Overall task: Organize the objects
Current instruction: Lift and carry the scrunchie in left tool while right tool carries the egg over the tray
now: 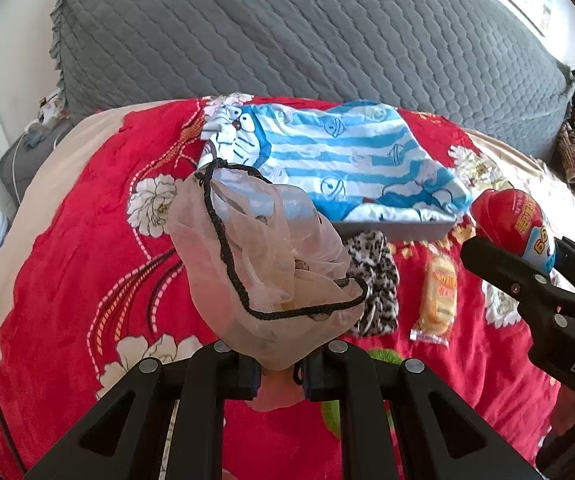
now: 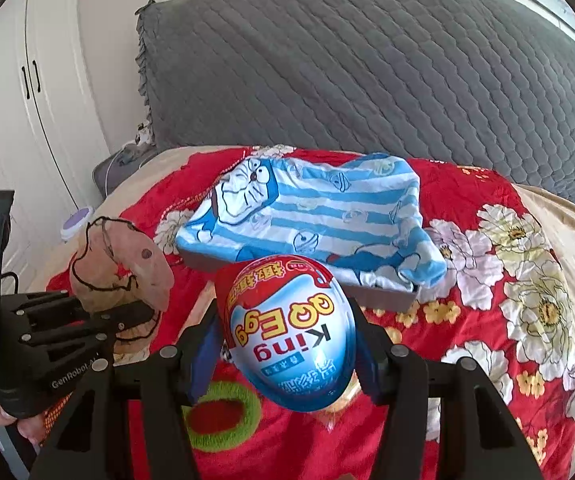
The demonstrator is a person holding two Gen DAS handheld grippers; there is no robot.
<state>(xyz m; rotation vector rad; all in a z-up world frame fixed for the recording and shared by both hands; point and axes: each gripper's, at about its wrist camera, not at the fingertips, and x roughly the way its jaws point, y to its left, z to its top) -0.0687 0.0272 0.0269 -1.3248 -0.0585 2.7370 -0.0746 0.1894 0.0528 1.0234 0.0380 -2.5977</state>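
Observation:
My left gripper (image 1: 279,376) is shut on a sheer beige drawstring pouch (image 1: 259,264) with a black cord, held up above the red floral blanket (image 1: 79,264). The pouch also shows in the right wrist view (image 2: 123,268), with the left gripper (image 2: 135,316) below it. My right gripper (image 2: 287,344) is shut on a red, white and blue toy egg (image 2: 291,332) printed "King QQ Egg". The egg (image 1: 515,220) and right gripper (image 1: 555,256) also show at the right of the left wrist view.
A blue-striped cartoon cloth (image 1: 339,160) lies over a grey box (image 1: 399,230). On the blanket lie a leopard-print item (image 1: 371,284), a wrapped snack (image 1: 439,296) and a green fuzzy ring (image 2: 223,416). A grey quilted headboard (image 2: 367,72) stands behind.

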